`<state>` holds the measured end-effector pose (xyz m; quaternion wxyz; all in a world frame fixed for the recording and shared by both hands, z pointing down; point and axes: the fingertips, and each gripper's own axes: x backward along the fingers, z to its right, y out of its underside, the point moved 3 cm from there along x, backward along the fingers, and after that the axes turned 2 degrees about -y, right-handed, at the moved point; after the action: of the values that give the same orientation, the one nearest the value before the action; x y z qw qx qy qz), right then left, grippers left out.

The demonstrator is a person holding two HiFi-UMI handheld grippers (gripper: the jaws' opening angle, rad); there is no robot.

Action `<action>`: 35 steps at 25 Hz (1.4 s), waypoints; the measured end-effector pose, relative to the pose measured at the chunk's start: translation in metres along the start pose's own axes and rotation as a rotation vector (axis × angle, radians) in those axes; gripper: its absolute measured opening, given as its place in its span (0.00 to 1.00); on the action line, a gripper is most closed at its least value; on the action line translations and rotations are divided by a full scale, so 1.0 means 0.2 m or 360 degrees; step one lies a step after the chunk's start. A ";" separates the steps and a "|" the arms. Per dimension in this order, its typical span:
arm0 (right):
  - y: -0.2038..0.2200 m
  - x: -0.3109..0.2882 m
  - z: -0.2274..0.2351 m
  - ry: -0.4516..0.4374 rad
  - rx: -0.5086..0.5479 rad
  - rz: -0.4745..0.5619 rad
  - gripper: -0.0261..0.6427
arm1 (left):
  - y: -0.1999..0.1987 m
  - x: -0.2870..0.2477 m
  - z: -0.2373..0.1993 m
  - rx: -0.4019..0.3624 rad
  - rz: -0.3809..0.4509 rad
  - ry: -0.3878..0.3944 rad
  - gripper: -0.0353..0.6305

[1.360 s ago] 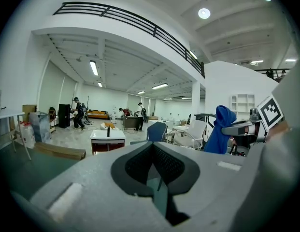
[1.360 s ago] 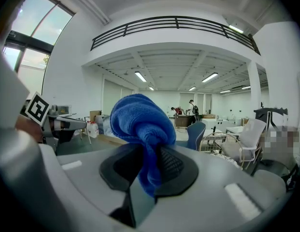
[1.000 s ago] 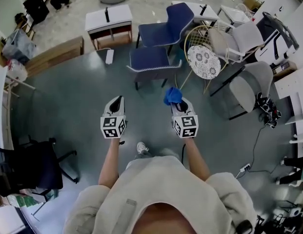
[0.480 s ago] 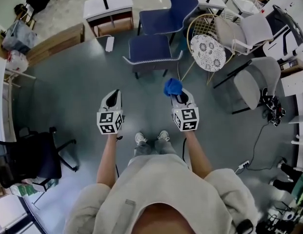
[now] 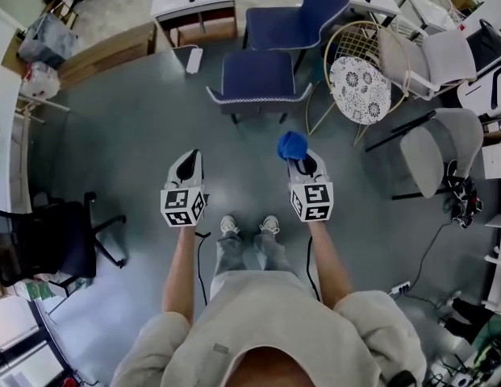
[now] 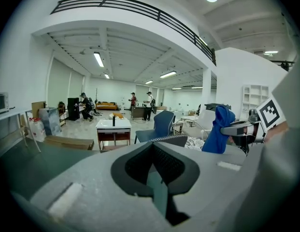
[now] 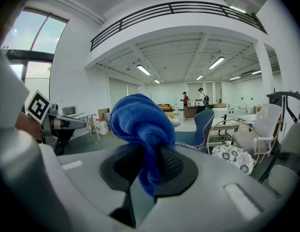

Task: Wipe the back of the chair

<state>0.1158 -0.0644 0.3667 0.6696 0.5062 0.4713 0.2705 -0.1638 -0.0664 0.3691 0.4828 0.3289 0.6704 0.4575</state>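
A dark blue chair (image 5: pixel 258 75) stands on the grey floor ahead of me, its white-edged back (image 5: pixel 259 96) turned toward me. It also shows far off in the left gripper view as the chair (image 6: pixel 170 140). My right gripper (image 5: pixel 298 161) is shut on a bunched blue cloth (image 5: pixel 292 145), held in the air well short of the chair. The cloth (image 7: pixel 140 124) bulges up out of the right gripper (image 7: pixel 152 180). My left gripper (image 5: pixel 190 166) hangs level beside it, shut with nothing in it, jaws (image 6: pixel 157 180) pressed together. The cloth (image 6: pixel 217 129) shows at its right.
A second blue chair (image 5: pixel 302 18) stands behind the first. A wire chair with a floral cushion (image 5: pixel 360 87) and grey chairs (image 5: pixel 444 147) crowd the right. A white low table (image 5: pixel 194 6) is at the back, a black office chair (image 5: pixel 48 244) at the left. Cables (image 5: pixel 423 256) lie at the right.
The view has shifted so the blue chair sits more squarely ahead. The person's feet have come together. Both grippers keep the same pose, cloth still held.
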 end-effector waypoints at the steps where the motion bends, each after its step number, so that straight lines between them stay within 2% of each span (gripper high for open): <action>1: 0.02 -0.01 0.00 -0.0004 -0.0003 -0.0011 0.14 | 0.02 -0.01 0.00 0.0002 -0.0008 0.0004 0.06; 9: 0.16 -0.17 -0.06 0.0018 -0.0017 -0.0051 0.14 | 0.22 -0.14 -0.07 0.0028 -0.0062 0.0083 0.06; 24: 0.51 -0.49 -0.21 0.0027 -0.0066 -0.0086 0.14 | 0.61 -0.35 -0.25 0.0054 -0.0089 0.0108 0.06; 35: 0.77 -0.73 -0.32 -0.0047 -0.0065 -0.0086 0.14 | 0.96 -0.34 -0.41 0.0128 -0.0106 -0.0004 0.06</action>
<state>0.0154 -0.1071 0.5591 0.6938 0.4835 0.4692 0.2543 -0.2199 -0.0803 0.5808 0.4850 0.3261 0.6982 0.4136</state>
